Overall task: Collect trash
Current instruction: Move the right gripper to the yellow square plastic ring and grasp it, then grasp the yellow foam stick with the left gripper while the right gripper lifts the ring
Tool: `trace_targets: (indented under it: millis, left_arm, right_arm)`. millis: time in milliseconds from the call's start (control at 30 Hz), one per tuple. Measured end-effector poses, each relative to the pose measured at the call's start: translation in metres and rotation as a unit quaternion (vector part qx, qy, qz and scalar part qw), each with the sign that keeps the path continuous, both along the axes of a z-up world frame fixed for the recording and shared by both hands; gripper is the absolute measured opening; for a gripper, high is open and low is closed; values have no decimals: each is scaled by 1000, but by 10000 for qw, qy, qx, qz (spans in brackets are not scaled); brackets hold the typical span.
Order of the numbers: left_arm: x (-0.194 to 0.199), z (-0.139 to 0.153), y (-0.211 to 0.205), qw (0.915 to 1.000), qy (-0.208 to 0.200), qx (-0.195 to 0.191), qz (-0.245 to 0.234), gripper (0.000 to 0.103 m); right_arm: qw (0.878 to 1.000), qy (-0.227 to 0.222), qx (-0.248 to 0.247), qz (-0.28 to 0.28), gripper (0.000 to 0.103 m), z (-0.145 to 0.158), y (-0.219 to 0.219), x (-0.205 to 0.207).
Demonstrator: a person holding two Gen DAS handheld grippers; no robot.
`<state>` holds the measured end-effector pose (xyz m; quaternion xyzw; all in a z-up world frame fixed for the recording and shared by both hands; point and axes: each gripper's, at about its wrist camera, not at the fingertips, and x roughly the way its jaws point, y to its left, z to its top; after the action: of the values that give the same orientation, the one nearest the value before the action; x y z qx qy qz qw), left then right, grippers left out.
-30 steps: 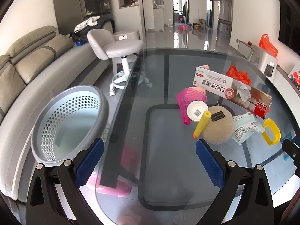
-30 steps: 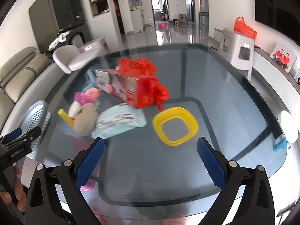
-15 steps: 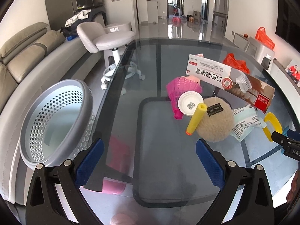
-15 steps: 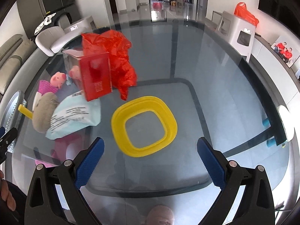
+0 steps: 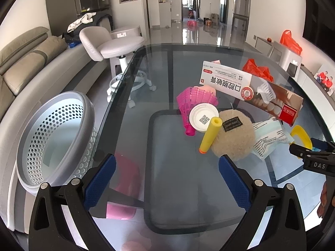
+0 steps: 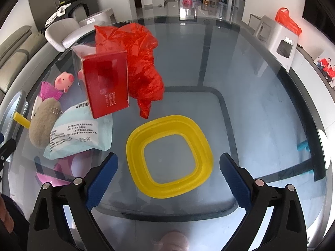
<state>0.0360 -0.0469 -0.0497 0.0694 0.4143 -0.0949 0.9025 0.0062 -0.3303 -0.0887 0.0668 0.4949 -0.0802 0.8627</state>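
A pile of clutter lies on the glass table (image 5: 167, 167): a long toothpaste box (image 5: 249, 90), a pink shuttlecock (image 5: 188, 102), a white lid (image 5: 203, 116), a yellow foam tube (image 5: 210, 135), a beige fluffy pad (image 5: 234, 138), a pale wipes packet (image 6: 81, 136), a red plastic bag (image 6: 142, 67) and a yellow square ring (image 6: 169, 156). The grey perforated bin (image 5: 52, 142) stands off the table's left edge. My left gripper (image 5: 166, 179) is open over bare glass, short of the pile. My right gripper (image 6: 168, 179) is open just before the yellow ring.
A pink pig toy (image 6: 63, 81) sits behind the box. A grey swivel stool (image 5: 119, 48) and a sofa (image 5: 25, 62) stand left of the table. A white cabinet (image 6: 280, 39) with an orange bag lines the right wall. A pink stool shows through the glass.
The right gripper has swung and come closer to the yellow ring, which now fills the middle of its view. The left gripper has edged nearer the pile. Both stay open.
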Motion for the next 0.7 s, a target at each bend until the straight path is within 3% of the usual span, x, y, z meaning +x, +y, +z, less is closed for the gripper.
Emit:
trace_targets:
  millis: [67, 133, 400, 700]
  left_arm:
    - [0, -1, -2, 10000, 7, 38, -20, 97]
    - [0, 0, -3, 10000, -15, 40, -35, 97]
    - [-1, 3, -1, 9999, -162, -25, -35, 97]
    - [7, 6, -6, 9990, -288, -330, -20, 97]
  right_arm:
    - [10000, 26, 13, 34, 86, 0, 3, 2]
    - [10000, 38, -76, 37, 72, 1, 4, 1]
    - [9998, -66, 157, 37, 71, 8, 3, -5]
    - [9973, -561, 483, -4, 71, 38, 11, -17]
